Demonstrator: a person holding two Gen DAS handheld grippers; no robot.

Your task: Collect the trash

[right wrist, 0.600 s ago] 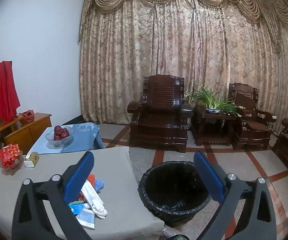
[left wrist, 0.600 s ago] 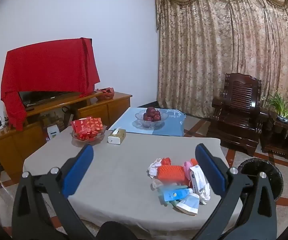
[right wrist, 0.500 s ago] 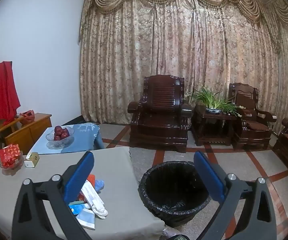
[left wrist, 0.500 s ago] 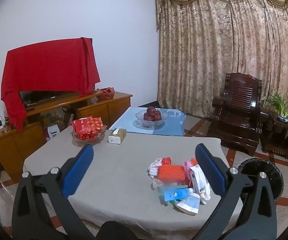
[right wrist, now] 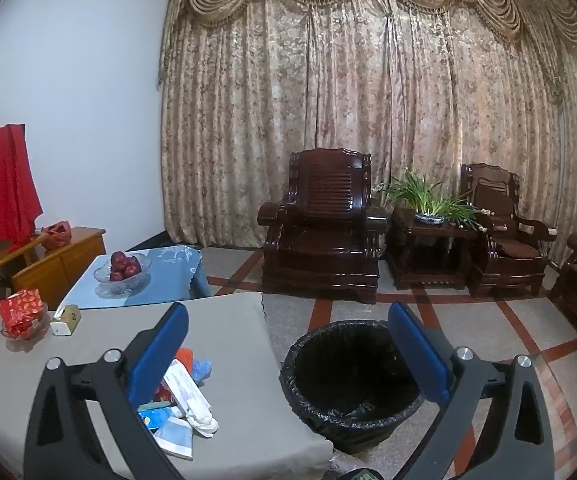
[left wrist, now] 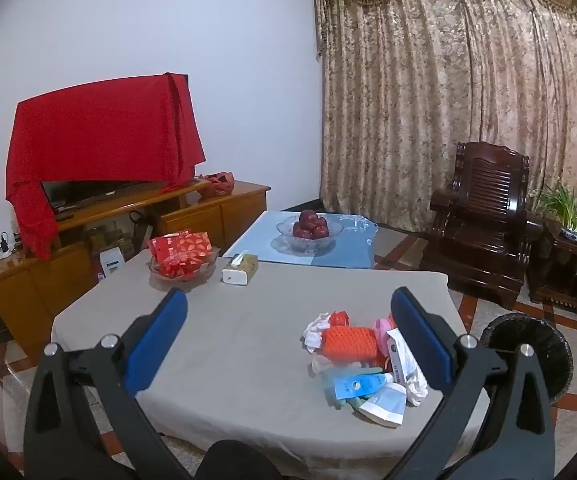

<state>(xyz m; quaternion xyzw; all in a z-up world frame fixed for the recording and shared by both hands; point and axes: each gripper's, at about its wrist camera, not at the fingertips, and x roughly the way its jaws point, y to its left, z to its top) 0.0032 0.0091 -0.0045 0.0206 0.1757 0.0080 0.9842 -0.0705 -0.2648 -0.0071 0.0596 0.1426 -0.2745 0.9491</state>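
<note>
I am judging the job as not yet begun: the whole trash pile (left wrist: 362, 360) is sitting on the table (left wrist: 228, 344) near its right edge, and the bin (right wrist: 348, 384), lined in black, is standing on the floor just beside that edge, looking empty as far as I can see into it. Everything is left to do.

Going left to right across the table, I am counting one glass dish of red packets (left wrist: 180, 258), one tissue box (left wrist: 240, 270), then the pile. In the pile I am making out one orange mesh sleeve (left wrist: 348, 342), one blue packet (left wrist: 356, 386), one white wrapper (left wrist: 402, 360), some crumpled white tissue and a pink piece; it is overlapping too much for a full count. Beyond, one bowl of apples (left wrist: 309, 227) is resting on a blue-covered table.

I am holding the left gripper (left wrist: 288, 344) over the table with its fingers wide apart and nothing between them. The right gripper (right wrist: 286, 354) is likewise spread and empty, hanging over the gap between pile and bin. One bin, two grippers.
</note>
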